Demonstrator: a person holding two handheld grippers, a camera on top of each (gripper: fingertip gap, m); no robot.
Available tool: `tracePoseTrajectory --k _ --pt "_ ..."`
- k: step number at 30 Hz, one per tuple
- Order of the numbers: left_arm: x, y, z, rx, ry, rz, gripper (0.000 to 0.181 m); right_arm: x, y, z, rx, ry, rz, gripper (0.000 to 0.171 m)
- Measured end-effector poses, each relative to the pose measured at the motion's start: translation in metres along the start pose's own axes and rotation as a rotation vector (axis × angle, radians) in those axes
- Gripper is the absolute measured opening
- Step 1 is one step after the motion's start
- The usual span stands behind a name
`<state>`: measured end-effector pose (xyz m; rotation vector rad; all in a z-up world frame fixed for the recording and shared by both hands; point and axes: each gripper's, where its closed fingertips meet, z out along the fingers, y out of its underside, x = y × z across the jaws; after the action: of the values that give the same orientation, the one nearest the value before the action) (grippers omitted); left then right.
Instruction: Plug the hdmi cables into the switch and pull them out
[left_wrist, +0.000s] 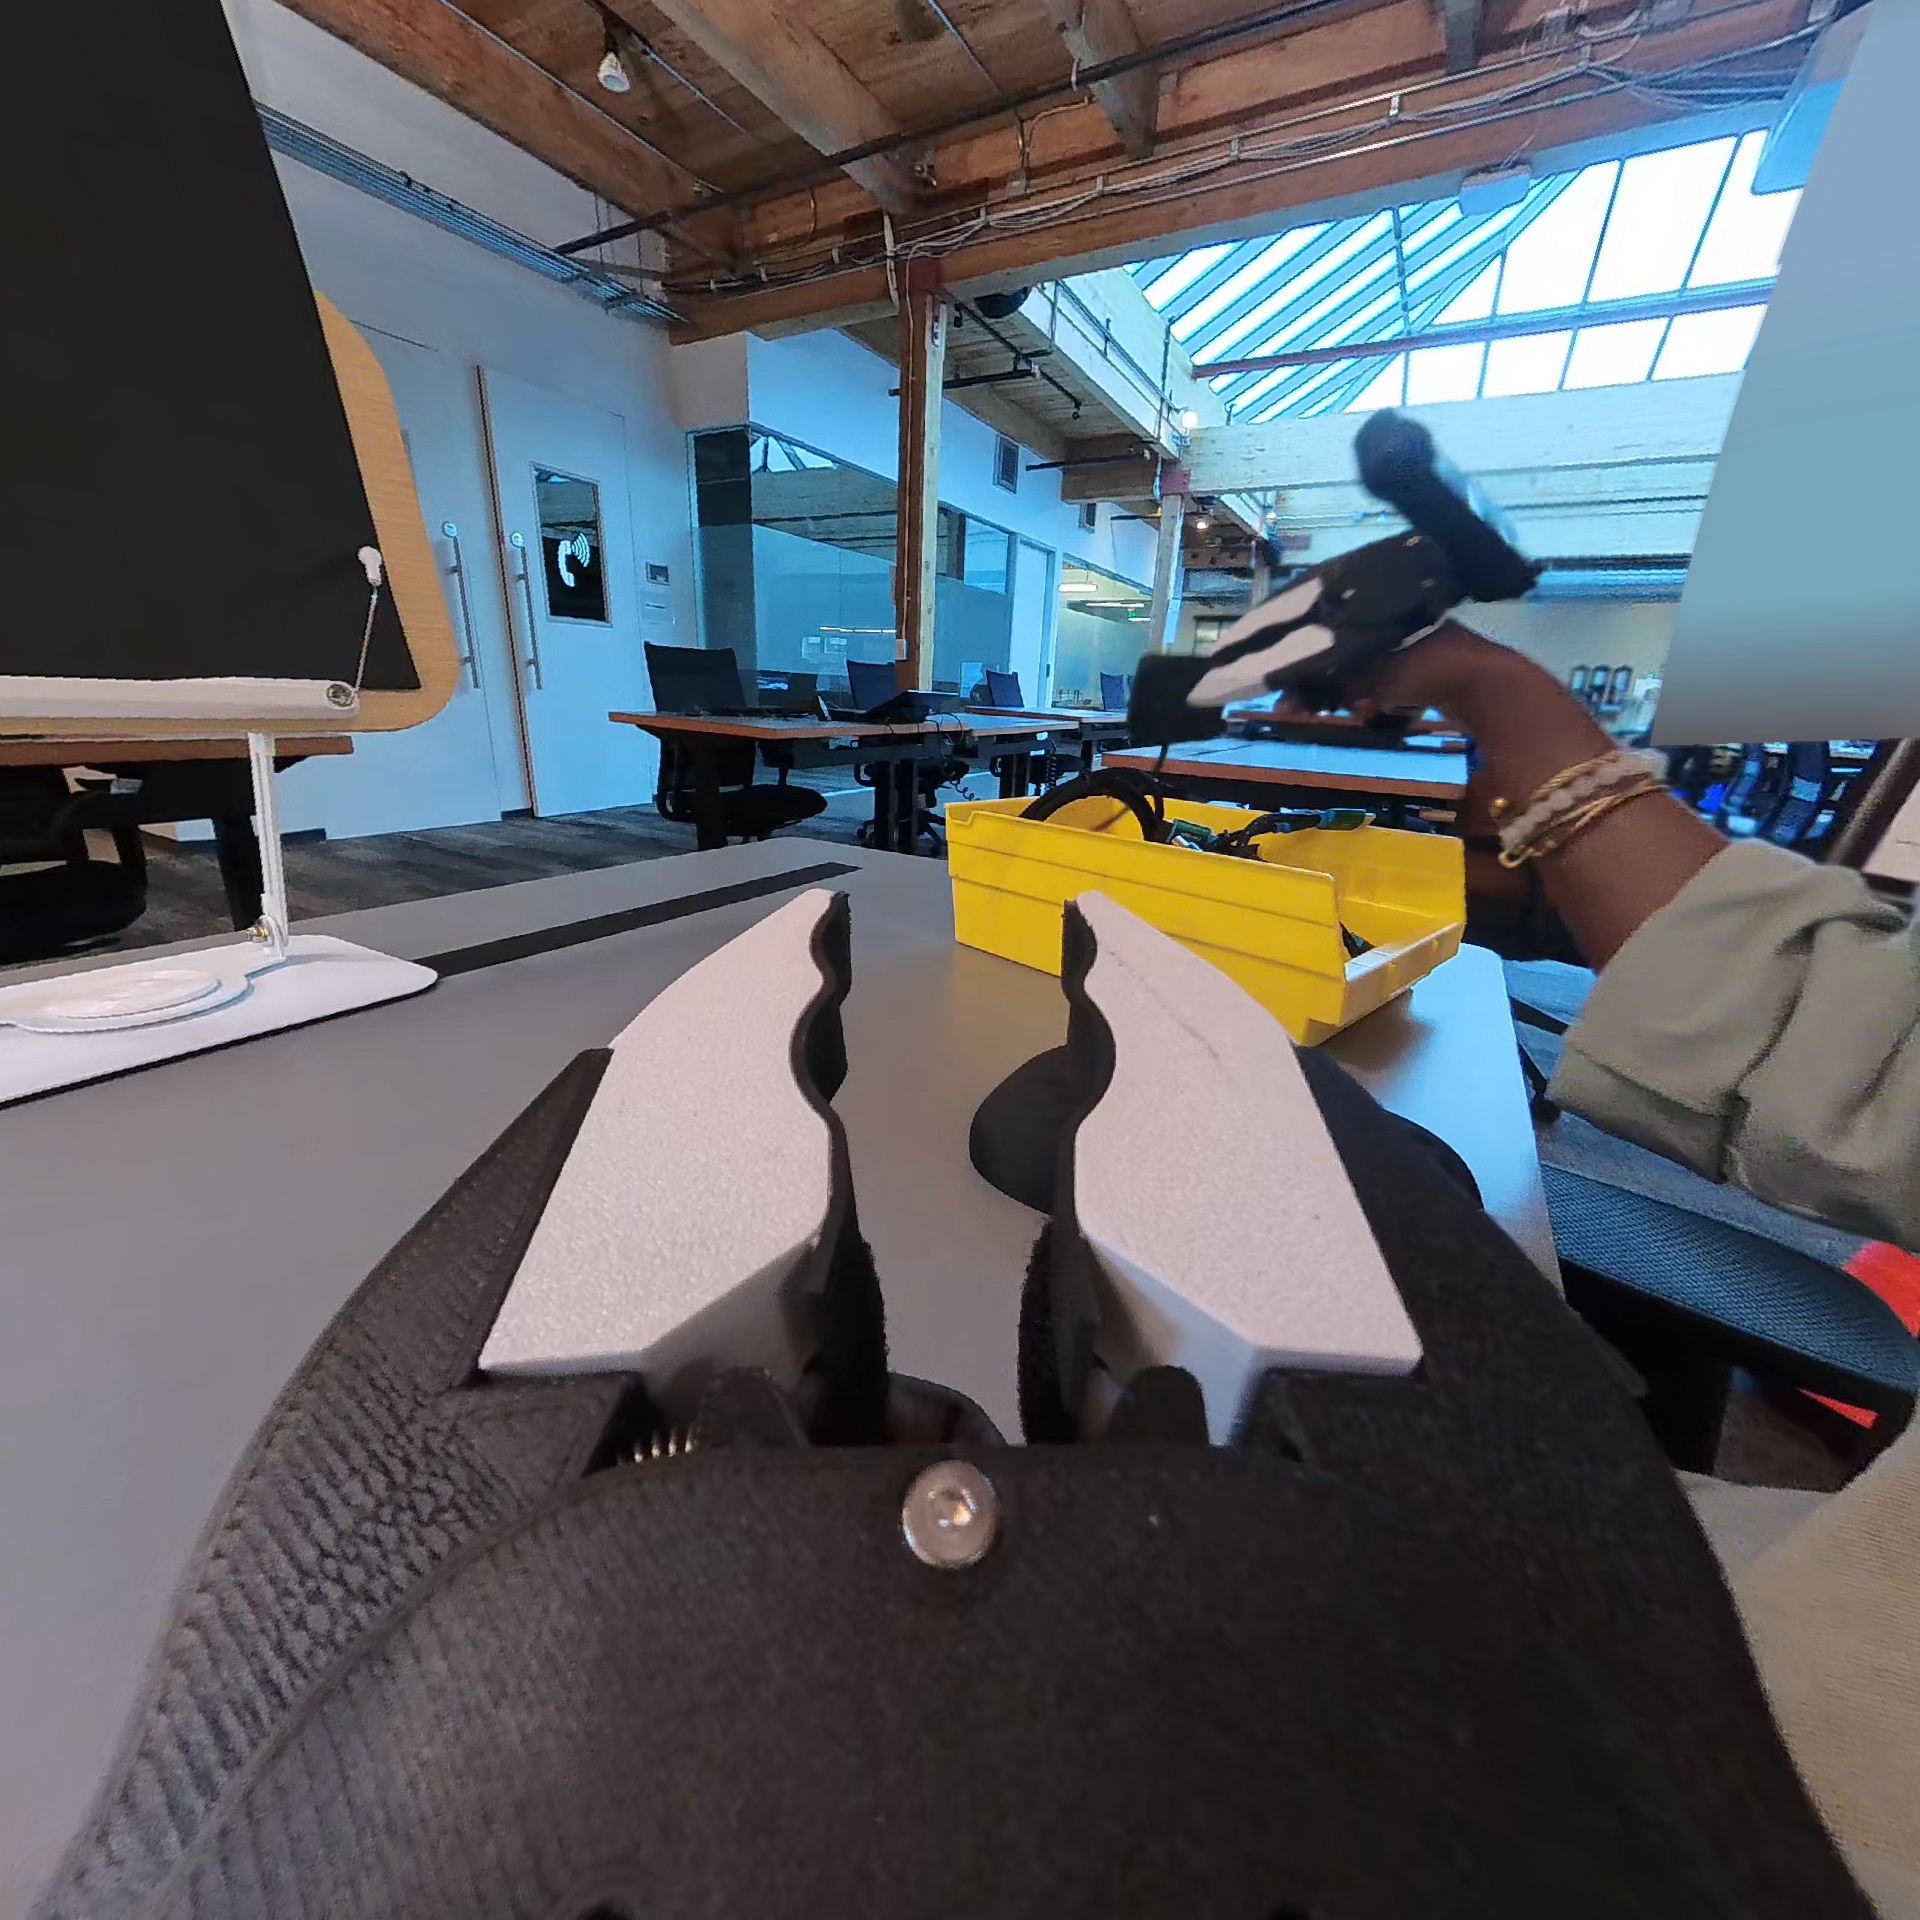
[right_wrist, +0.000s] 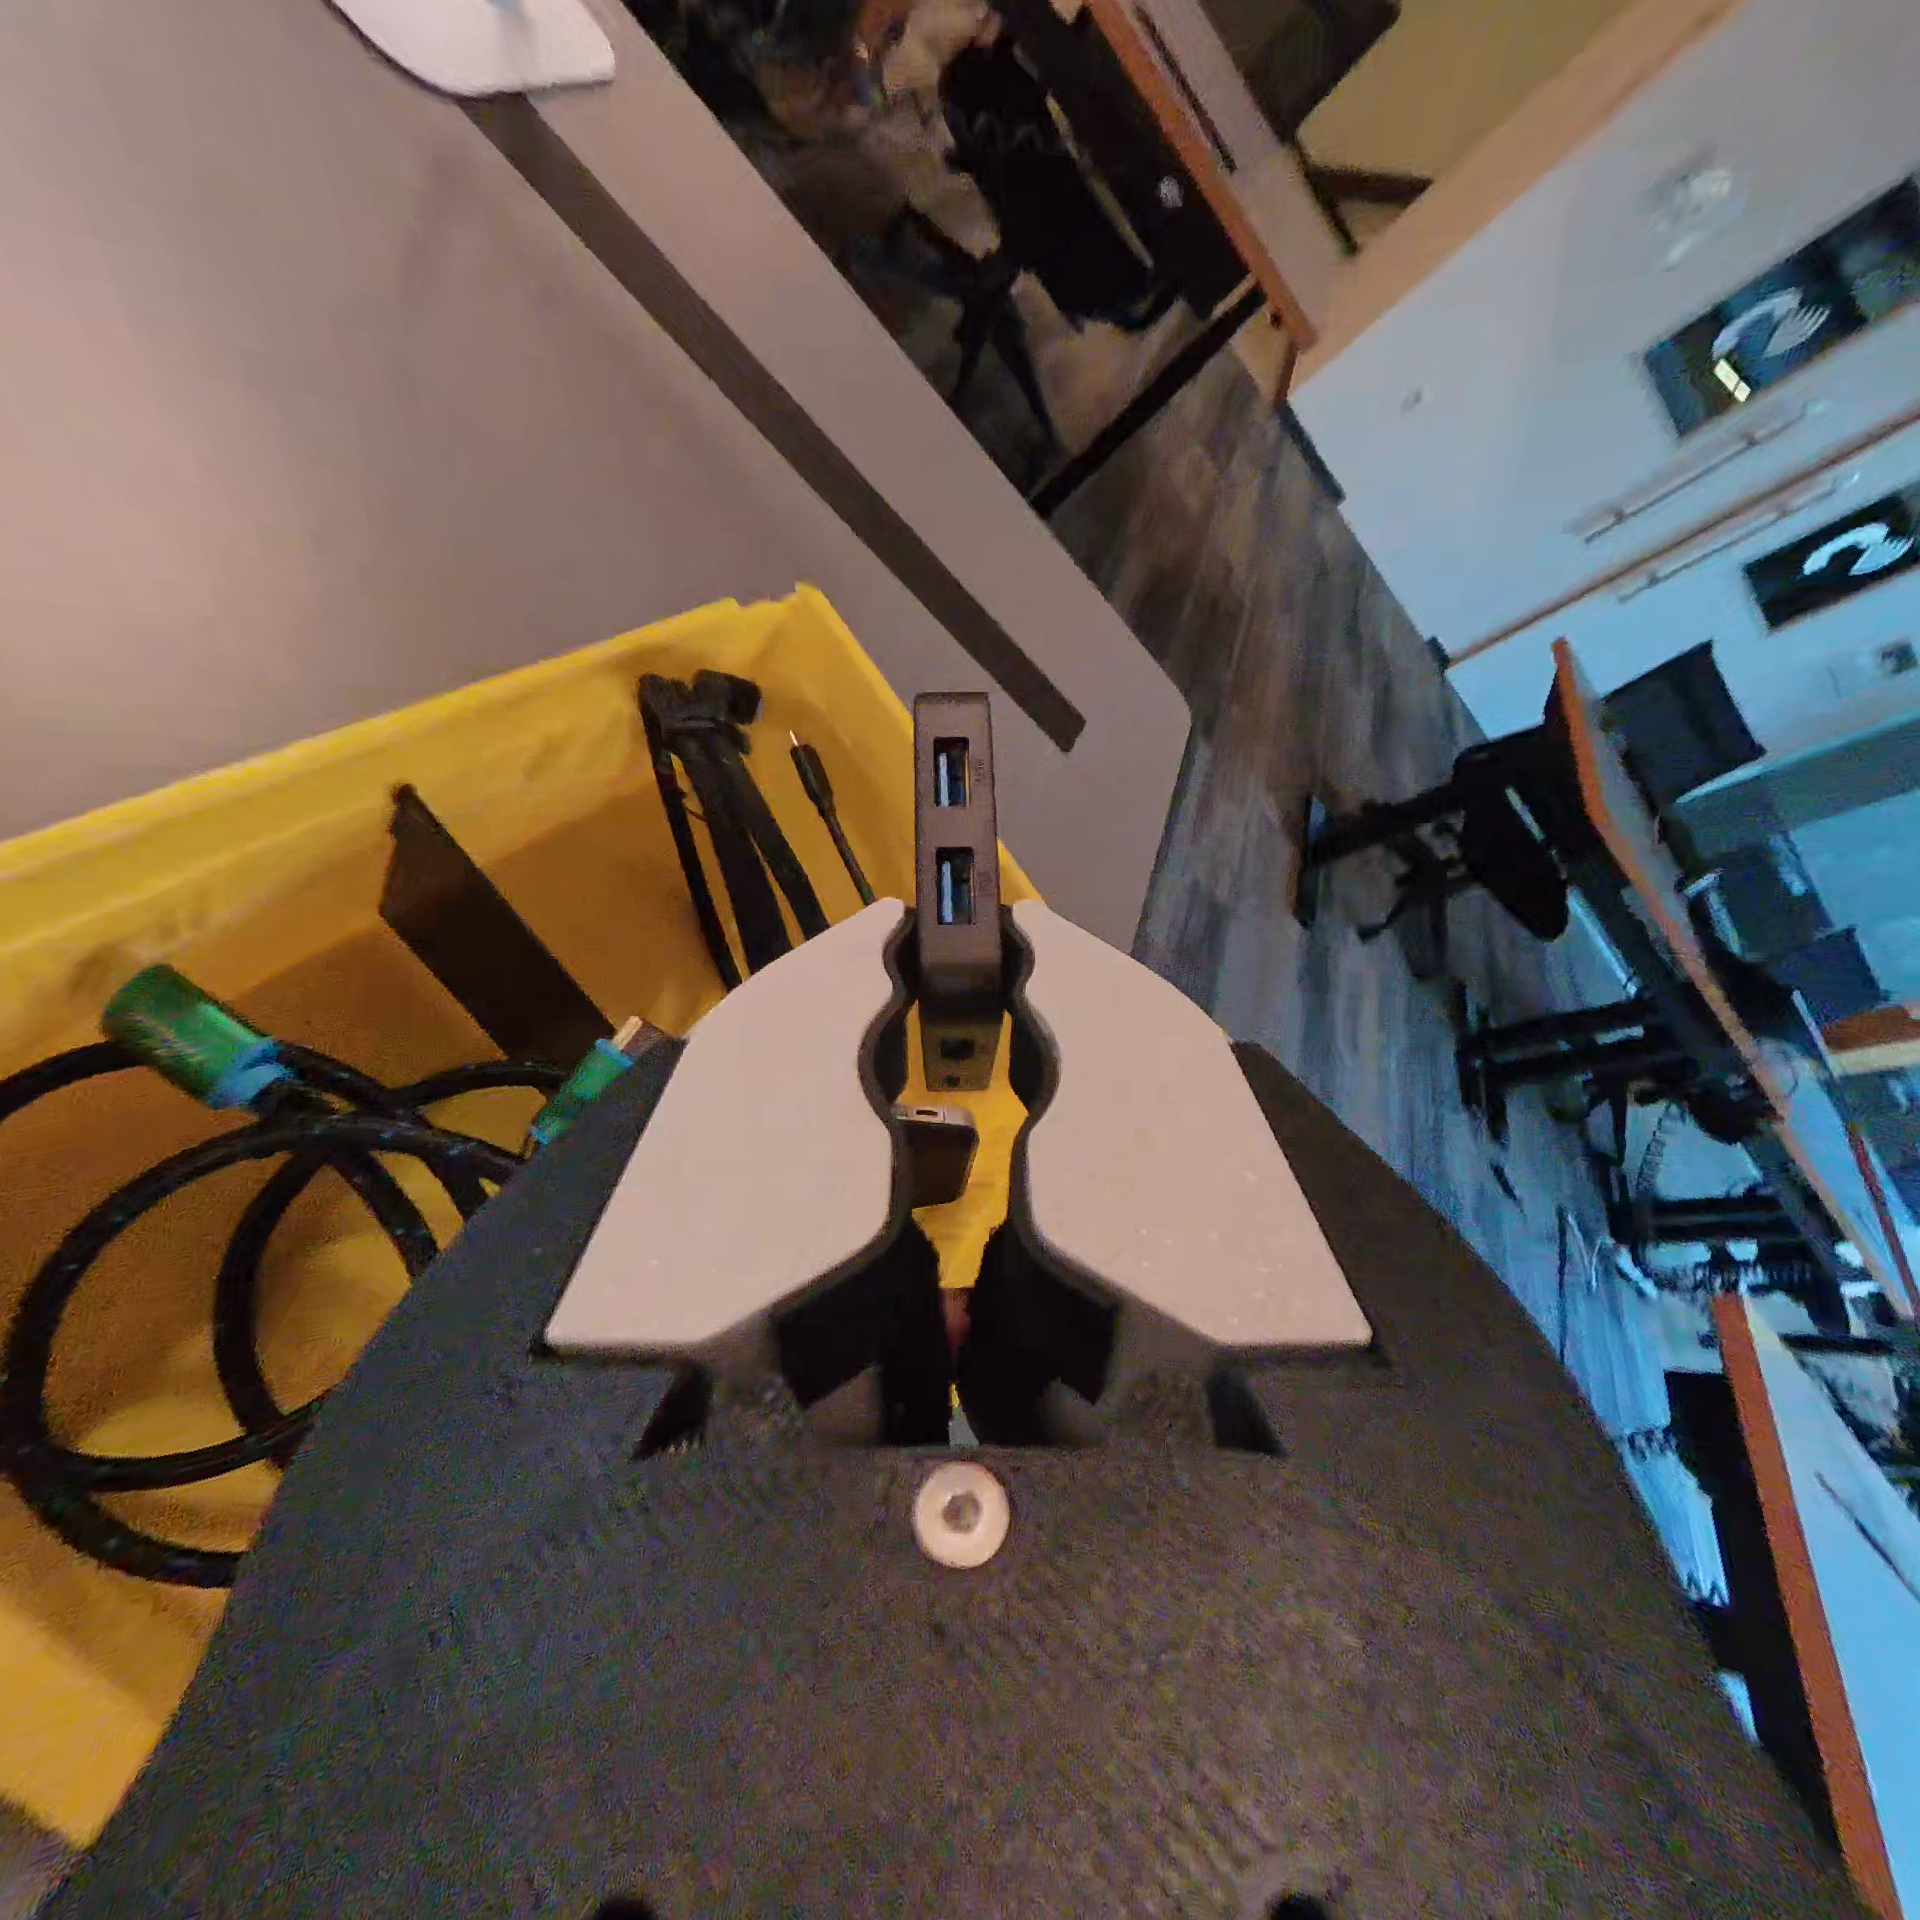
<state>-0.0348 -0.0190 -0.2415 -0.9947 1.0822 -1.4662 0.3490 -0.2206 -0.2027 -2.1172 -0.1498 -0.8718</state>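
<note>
**Clerk:** Item one, slim black rectangular switch (right_wrist: 954, 862) with two blue ports down its face. Where was it?

**Checker:** Centre of the right wrist view, clamped between the white fingers of the right gripper (right_wrist: 956, 920). Its long axis ran up the frame, in line with the fingers, ports facing the camera, far end clear of the tips.

**Clerk:** Item two, black braided hdmi cables with green-collared plugs (right_wrist: 187, 1029)?

**Checker:** Coiled lower left, inside the yellow plastic bin (right_wrist: 312, 748), below and left of the switch. Not plugged in.

**Clerk:** Item three, left gripper (left_wrist: 956, 914)?

**Checker:** Fingers apart, holding nothing, low over the grey table (left_wrist: 312, 1195). The bin sat ahead and right of it in the left wrist view, so by my judgement that free tool was the one placed to fetch a plug.
</note>
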Motion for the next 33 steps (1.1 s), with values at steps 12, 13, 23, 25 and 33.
tracePoseTrajectory --k 12,13,23,25,33 --pt "-0.001 -0.001 0.0 0.007 -0.01 0.01 0.039 -0.051 -0.037 -0.032 0.119 -0.036 0.215 0.04" --pt "-0.001 -0.001 0.0 0.006 -0.01 0.013 0.039 -0.078 -0.042 -0.041 0.137 -0.143 0.215 0.04" --pt "-0.001 -0.002 0.001 0.021 -0.014 0.016 0.038 -0.22 0.031 -0.03 -0.373 -0.419 0.179 0.061" --pt "-0.002 -0.003 0.001 0.028 -0.019 0.014 0.038 -0.215 0.028 -0.01 -0.36 -0.342 0.157 0.052" --pt "0.0 -0.003 0.002 0.033 -0.018 0.044 0.038 -0.201 -0.006 0.057 -0.28 -0.232 0.206 0.035"
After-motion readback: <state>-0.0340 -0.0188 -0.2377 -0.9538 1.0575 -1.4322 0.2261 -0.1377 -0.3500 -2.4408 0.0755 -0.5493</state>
